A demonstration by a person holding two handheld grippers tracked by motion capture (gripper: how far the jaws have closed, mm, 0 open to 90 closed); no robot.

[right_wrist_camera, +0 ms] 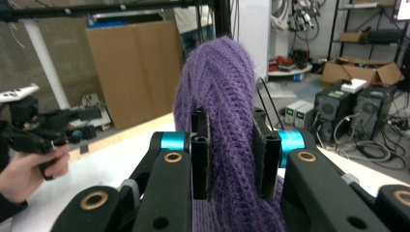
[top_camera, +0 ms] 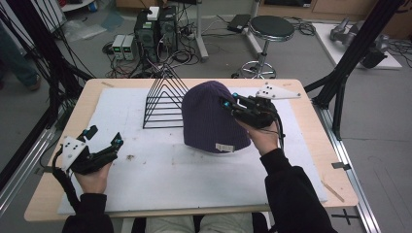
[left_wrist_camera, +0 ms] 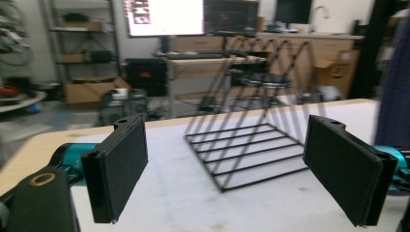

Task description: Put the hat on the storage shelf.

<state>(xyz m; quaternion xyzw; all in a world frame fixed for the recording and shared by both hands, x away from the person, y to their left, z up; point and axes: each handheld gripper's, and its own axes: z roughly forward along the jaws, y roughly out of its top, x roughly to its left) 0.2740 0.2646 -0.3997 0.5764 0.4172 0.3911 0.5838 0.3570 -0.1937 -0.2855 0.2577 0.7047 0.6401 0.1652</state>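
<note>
The purple knit hat (top_camera: 211,119) is pinched between the pads of the right claw (right_wrist_camera: 237,159), which is closed on a fold of its fabric at the hat's right side. Just left of it, the black wire rack (top_camera: 163,104) is seen on the table (top_camera: 97,92). Well apart, the left claw (left_wrist_camera: 227,169) is held wide open, with nothing gripped.

the purple beanie (top_camera: 211,116) was a ribbed, fuzzy knit with a small pale cloth label. the rack (top_camera: 163,104) was thin black wire, matt. the table (top_camera: 311,145) showed pale smooth wood under a white, felt-like mat (top_camera: 160,179). each tool's pads looked matt black and rubbery, its body hard plastic.
</note>
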